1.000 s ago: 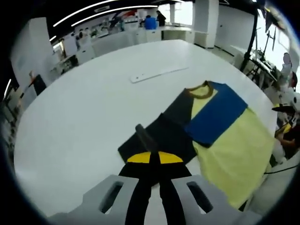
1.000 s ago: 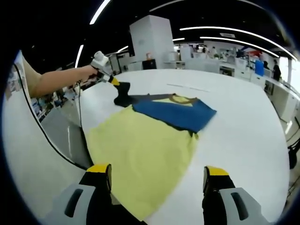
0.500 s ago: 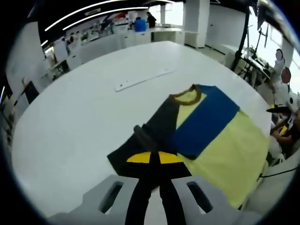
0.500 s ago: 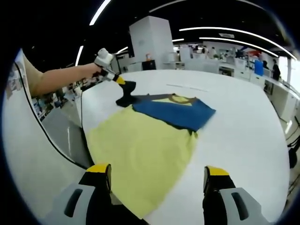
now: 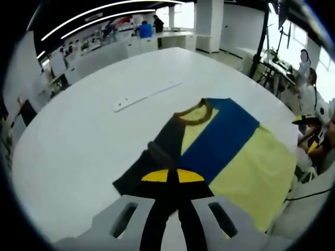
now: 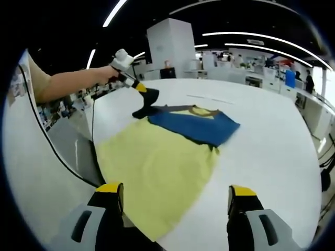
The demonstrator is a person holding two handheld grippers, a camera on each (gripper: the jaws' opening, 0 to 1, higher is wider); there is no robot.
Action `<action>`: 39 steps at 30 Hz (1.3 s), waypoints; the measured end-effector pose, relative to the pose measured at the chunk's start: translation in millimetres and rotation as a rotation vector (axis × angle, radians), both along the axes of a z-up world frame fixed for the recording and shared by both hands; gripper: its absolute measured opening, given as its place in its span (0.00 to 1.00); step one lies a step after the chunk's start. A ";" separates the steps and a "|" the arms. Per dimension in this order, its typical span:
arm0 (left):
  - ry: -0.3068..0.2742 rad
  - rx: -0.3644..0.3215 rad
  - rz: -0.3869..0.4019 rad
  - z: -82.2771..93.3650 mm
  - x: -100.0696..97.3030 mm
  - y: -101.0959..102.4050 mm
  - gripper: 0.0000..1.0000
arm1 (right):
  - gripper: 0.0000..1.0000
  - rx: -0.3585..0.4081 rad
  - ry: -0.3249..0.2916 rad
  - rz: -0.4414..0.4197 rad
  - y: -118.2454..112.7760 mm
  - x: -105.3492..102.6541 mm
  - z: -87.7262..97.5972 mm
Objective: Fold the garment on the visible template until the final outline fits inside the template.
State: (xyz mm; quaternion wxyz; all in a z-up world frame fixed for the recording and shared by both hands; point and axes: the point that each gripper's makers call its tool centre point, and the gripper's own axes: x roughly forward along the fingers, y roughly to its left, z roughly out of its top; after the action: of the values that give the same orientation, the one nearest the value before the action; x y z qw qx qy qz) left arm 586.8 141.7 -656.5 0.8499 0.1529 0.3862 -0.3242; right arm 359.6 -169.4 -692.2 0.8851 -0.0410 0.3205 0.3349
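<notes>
The yellow, blue and dark grey short-sleeved T-shirt (image 6: pixel 167 151) lies flat on the large white round worktop (image 5: pixel 78 136), its yellow hem toward the near edge and its brown collar pointing to the middle. One side panel is already laid over the chest as a blue band. A long white strip (image 5: pixel 147 95) lies on the worktop well apart from the collar; whether it belongs to the template cannot be told, and no template outline can be made out under the fabric.

Step in hand: folding in the dark grey sleeve (image 5: pixel 157 162). The left gripper (image 5: pixel 167 175) has its jaws closed together on the sleeve; in the right gripper view it (image 6: pixel 140 88) holds that sleeve lifted off the worktop. The right gripper (image 6: pixel 175 196) hangs wide open above the yellow hem, holding nothing.

Next move, as a judgement: carry the sleeve across the chest and lay it flat, so the side edge runs straight.

Against one second ago, the left gripper stands higher and the sleeve is drawn up and stretched into a taller peak; the body of the shirt has not shifted. The right gripper is unchanged.
</notes>
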 end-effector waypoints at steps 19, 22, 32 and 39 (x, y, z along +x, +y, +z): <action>0.009 0.014 -0.105 -1.9 4.1 -60.7 0.01 | 0.81 -0.001 0.015 0.009 -9.3 -0.8 -4.4; 0.010 0.017 -0.125 -1.3 4.2 -69.6 0.01 | 0.80 0.000 0.016 0.007 -10.8 0.4 -4.9; 0.014 0.011 -0.201 0.0 3.6 -104.2 0.01 | 0.80 0.003 0.023 0.005 -11.4 1.4 -7.0; 0.012 0.000 -0.229 3.7 4.6 -119.2 0.01 | 0.80 0.009 0.022 0.005 -10.7 3.6 -6.6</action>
State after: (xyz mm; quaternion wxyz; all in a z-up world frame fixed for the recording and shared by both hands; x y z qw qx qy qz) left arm 591.4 22.5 -652.8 0.8049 0.1940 0.3712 -0.4203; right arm 363.2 -180.1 -698.9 0.8808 -0.0342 0.3288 0.3390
